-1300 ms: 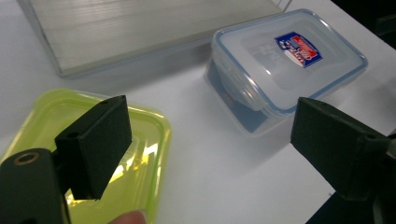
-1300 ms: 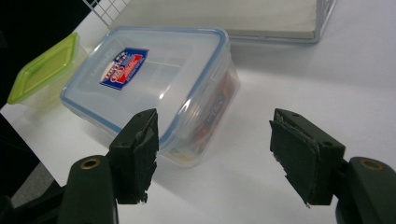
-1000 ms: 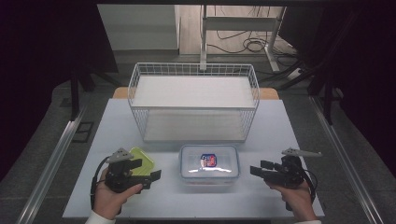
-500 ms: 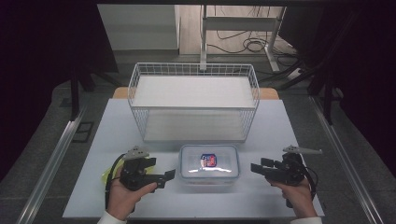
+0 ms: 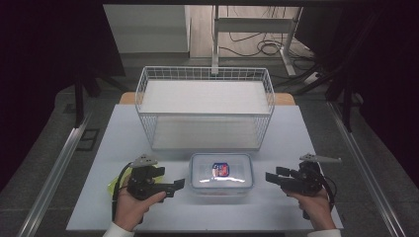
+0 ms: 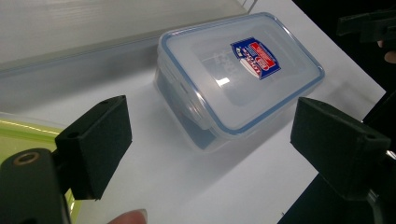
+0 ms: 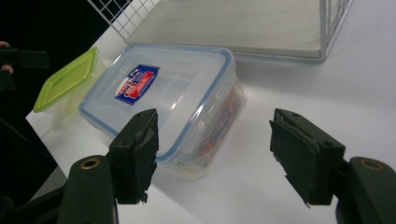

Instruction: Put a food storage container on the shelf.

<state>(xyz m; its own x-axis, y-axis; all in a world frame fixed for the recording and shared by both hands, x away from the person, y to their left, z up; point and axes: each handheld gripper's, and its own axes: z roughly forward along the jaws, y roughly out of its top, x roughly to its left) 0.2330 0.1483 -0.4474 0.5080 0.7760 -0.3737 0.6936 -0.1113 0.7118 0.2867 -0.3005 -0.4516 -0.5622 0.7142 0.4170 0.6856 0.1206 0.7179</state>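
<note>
A clear plastic box with a blue-rimmed lid and a red and blue label (image 5: 222,172) (image 6: 238,74) (image 7: 163,100) lies on the white table near its front edge. My left gripper (image 5: 179,185) (image 6: 210,149) is open just left of the box, jaws pointing at its short side. My right gripper (image 5: 272,177) (image 7: 212,154) is open a little to the right of the box, aimed at its other end. Nothing is between either pair of jaws. A smaller container with a green lid (image 5: 121,180) (image 7: 70,81) sits partly hidden under the left hand.
A white wire basket (image 5: 205,106) stands behind the box, taking up the middle and back of the table (image 5: 306,128). The table's front edge is close below both hands. Metal rails run along both sides of the table.
The left gripper has moved right, off the green-lidded container, up to the left end of the clear box. The right gripper has stayed about where it was.
</note>
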